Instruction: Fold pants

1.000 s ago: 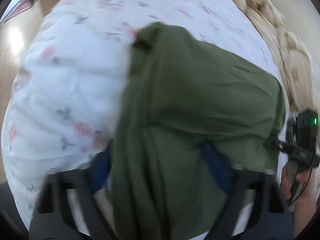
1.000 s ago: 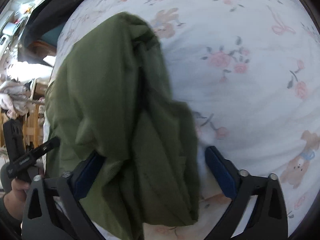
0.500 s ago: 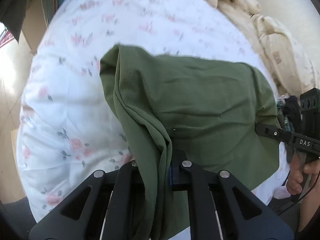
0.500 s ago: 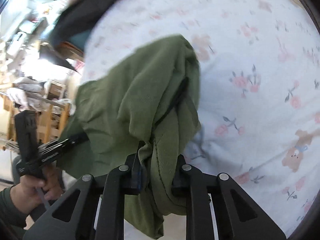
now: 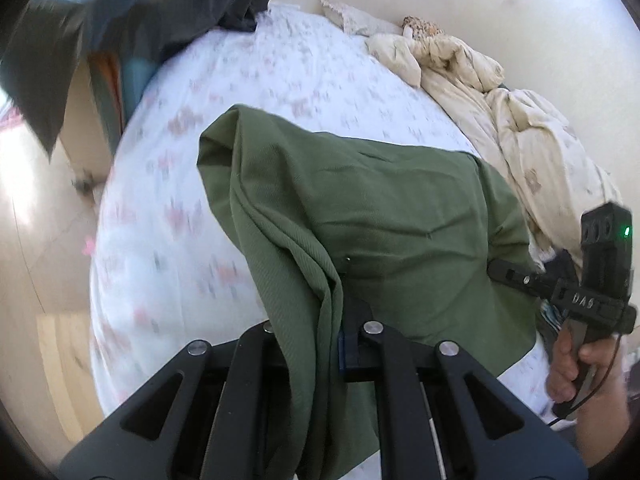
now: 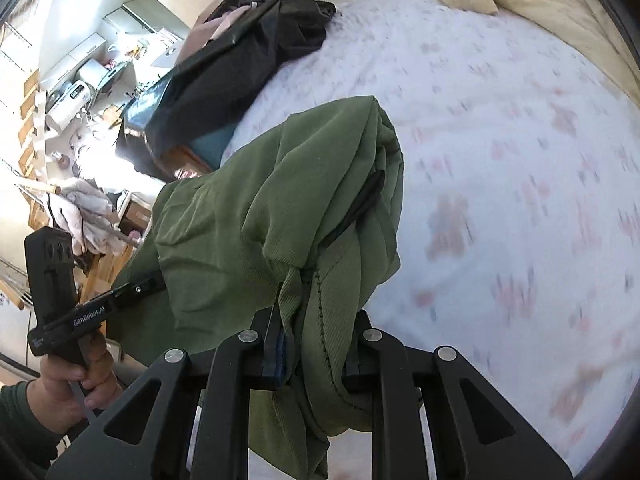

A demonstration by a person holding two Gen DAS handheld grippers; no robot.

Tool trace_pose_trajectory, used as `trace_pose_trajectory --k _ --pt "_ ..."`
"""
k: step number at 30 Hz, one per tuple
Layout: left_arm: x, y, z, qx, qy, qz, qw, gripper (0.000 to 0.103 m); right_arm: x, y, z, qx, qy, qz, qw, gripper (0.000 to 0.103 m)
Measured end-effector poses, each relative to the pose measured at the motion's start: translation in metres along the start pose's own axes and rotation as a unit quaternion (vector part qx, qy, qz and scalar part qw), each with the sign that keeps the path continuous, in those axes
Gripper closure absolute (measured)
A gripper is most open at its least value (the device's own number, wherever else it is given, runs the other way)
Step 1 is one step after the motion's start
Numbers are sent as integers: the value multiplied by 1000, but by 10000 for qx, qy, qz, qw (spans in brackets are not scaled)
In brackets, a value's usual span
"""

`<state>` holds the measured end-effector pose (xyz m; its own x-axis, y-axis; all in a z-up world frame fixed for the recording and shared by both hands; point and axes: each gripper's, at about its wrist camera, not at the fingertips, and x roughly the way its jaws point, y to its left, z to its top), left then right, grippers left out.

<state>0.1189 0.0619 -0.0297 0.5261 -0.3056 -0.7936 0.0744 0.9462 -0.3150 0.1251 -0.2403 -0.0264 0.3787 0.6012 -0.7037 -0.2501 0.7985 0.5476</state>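
Observation:
The green pants (image 5: 380,216) hang bunched between my two grippers above a white floral bed sheet (image 5: 256,92). My left gripper (image 5: 320,344) is shut on one bunched edge of the pants. My right gripper (image 6: 316,352) is shut on the other edge of the pants (image 6: 256,216), where thick folds and a seam show. Each gripper shows in the other's view, the right one (image 5: 520,278) at the pants' right edge and the left one (image 6: 138,290) at their left edge.
A cream duvet (image 5: 500,92) is piled along the far right of the bed. Dark clothing (image 6: 256,40) lies at the bed's far left corner. A wooden floor (image 5: 36,248) lies left of the bed. Cluttered furniture (image 6: 80,92) stands beyond.
Both grippers were open around the pants a second ago, then shut on them. Since then they have lifted the pants up and back from the sheet, so more of the room shows.

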Motion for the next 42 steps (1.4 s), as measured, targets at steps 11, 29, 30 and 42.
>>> trace_pose_trajectory --k 11,29,30,42 --pt "118 37 158 256 -308 471 9981 96 93 -30 168 -103 -319 -472 9983 84" --pt "237 104 165 260 182 1171 9926 24 189 -144 199 652 -62 -920 9936 42" --pt "232 109 165 202 146 1241 9920 21 179 -149 198 782 -159 -848 9932 42" --pt "131 125 117 -380 221 2376 9704 21 77 -67 148 18 -432 -895 9951 35"
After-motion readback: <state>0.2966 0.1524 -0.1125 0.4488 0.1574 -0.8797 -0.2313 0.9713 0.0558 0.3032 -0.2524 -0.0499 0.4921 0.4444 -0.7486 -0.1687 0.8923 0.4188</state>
